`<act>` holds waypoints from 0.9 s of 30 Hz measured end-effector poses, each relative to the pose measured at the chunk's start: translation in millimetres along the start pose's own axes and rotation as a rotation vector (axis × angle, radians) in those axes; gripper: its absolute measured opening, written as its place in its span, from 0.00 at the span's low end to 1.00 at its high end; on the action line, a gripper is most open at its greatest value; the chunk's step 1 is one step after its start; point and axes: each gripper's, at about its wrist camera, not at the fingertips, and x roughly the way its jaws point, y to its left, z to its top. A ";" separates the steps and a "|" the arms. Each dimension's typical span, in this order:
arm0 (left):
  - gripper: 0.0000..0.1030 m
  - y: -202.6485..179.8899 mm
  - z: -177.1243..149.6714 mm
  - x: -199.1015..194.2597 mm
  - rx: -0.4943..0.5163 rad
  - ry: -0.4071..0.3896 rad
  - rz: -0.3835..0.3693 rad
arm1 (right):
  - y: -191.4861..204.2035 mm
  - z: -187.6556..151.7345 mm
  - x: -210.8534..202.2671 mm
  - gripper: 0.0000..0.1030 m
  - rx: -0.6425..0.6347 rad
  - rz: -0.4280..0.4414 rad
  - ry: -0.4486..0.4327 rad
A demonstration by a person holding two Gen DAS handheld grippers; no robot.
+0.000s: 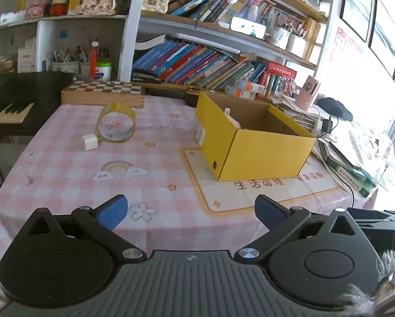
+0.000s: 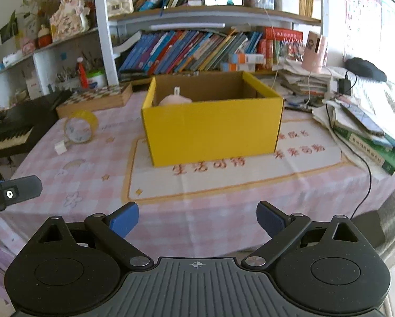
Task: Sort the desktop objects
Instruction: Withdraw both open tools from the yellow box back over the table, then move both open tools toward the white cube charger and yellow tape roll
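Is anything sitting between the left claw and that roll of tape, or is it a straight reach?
Nothing visible blocks it. The left claw is open, with bare tablecloth up to the tape roll. A small white cube touches the roll's near left side, so it could get bumped. The yellow box sits off to the right.

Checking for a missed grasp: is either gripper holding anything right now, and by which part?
Nothing is held. The left gripper and right gripper both stand open and empty above the pink checked tablecloth.

A home study: crammed bookshelves point(image 2: 197, 45), piano keyboard point(image 1: 7, 111), gingham-clothed desk point(image 1: 73, 163).
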 end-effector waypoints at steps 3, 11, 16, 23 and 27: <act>1.00 11.2 -3.5 -4.5 -0.020 0.015 0.002 | 9.1 -6.4 -2.1 0.95 0.004 -0.002 0.019; 1.00 34.6 -13.5 -19.1 -0.020 0.042 0.007 | 37.6 -19.6 -3.6 0.95 -0.009 0.029 0.071; 1.00 45.1 -18.9 -28.1 -0.013 0.047 0.015 | 57.1 -23.4 -4.2 0.95 -0.043 0.063 0.083; 1.00 64.8 -22.1 -36.7 -0.041 0.049 0.042 | 83.1 -25.6 -2.2 0.95 -0.094 0.108 0.092; 1.00 73.4 -22.9 -41.8 -0.056 0.039 0.049 | 95.3 -24.9 -0.8 0.95 -0.122 0.134 0.094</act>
